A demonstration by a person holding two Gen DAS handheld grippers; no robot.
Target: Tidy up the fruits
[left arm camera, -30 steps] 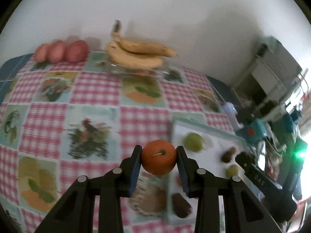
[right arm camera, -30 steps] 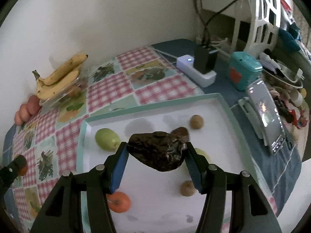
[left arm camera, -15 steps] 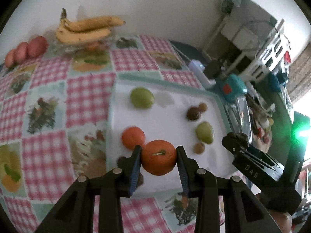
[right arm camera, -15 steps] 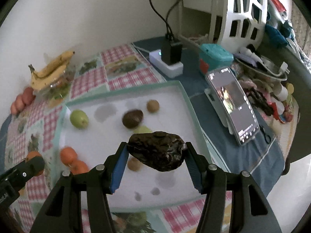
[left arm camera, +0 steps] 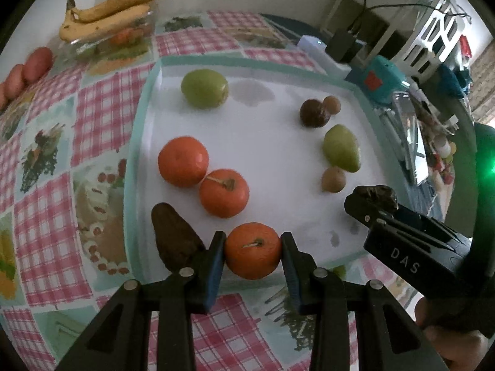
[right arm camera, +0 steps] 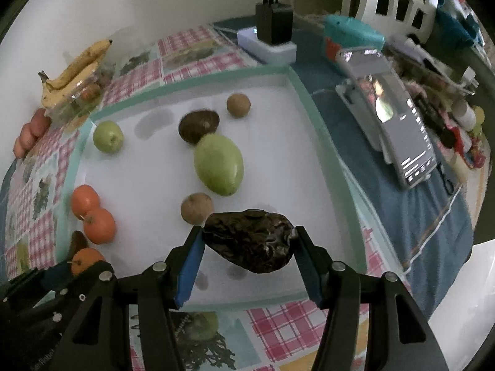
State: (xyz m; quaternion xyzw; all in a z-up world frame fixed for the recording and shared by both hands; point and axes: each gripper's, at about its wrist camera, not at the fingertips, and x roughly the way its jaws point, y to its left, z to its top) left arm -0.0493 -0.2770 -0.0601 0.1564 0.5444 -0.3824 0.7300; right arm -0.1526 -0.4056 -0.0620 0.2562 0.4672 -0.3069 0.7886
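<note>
My left gripper (left arm camera: 252,249) is shut on an orange (left arm camera: 253,249), low over the near edge of the white tray (left arm camera: 145,99). Two more oranges (left arm camera: 204,174) and a dark avocado (left arm camera: 174,236) lie on the tray just beyond it. My right gripper (right arm camera: 247,244) is shut on a dark wrinkled avocado (right arm camera: 250,239) above the tray's near right part (right arm camera: 309,102). On the tray there also lie a green mango (right arm camera: 218,164), a green apple (right arm camera: 107,136), a brown avocado (right arm camera: 198,125) and two kiwis (right arm camera: 196,207). The right gripper (left arm camera: 374,199) shows at the right in the left wrist view.
Bananas (left arm camera: 108,12) on a clear box and red potatoes (left arm camera: 27,68) sit at the far left of the checked tablecloth. To the tray's right stand a phone on a stand (right arm camera: 396,117), a power strip with a charger (right arm camera: 272,40), a teal box and clutter.
Both grippers have come down and forward over the tray with their fruits held. The left one swung from the tablecloth to the tray's near edge.
</note>
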